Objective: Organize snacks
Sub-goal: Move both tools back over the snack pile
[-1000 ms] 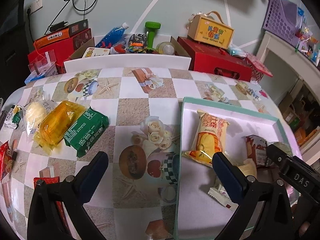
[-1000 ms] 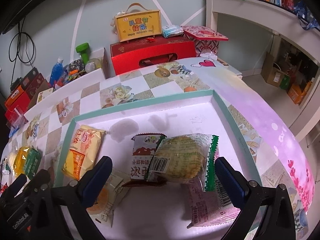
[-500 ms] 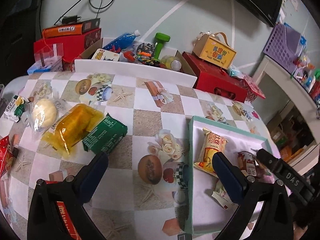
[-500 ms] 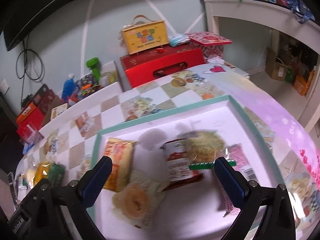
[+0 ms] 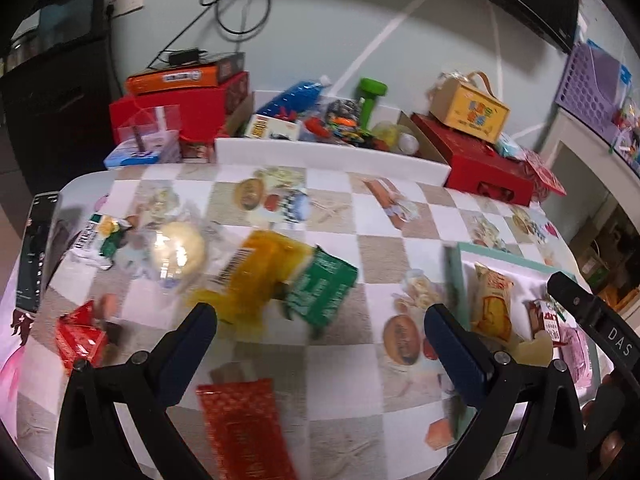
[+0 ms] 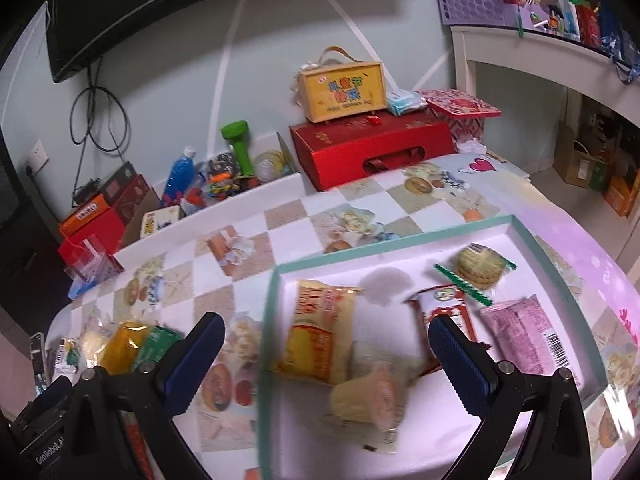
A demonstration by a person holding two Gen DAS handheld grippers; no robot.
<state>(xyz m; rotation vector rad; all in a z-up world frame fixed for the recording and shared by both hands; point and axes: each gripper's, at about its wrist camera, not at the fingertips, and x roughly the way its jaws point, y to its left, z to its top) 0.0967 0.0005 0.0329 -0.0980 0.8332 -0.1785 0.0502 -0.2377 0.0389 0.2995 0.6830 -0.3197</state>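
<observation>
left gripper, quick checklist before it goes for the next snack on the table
1. Left gripper open and holding nothing: ok.
2. Snacks left on the table: ok, green packet, yellow packet and red packet all lie outside the tray.
3. Green packet free to lift alone: not ok, it touches the yellow packet.
4. Room in the tray: ok, bare floor shows near its far wall.
5. Right gripper out of the way: ok, open over the tray.
6. Exact packet edges: cannot tell, left view is blurred.

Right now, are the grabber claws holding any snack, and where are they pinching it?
Nothing is held. The left gripper is open above the table, and the right gripper is open above the tray.
</observation>
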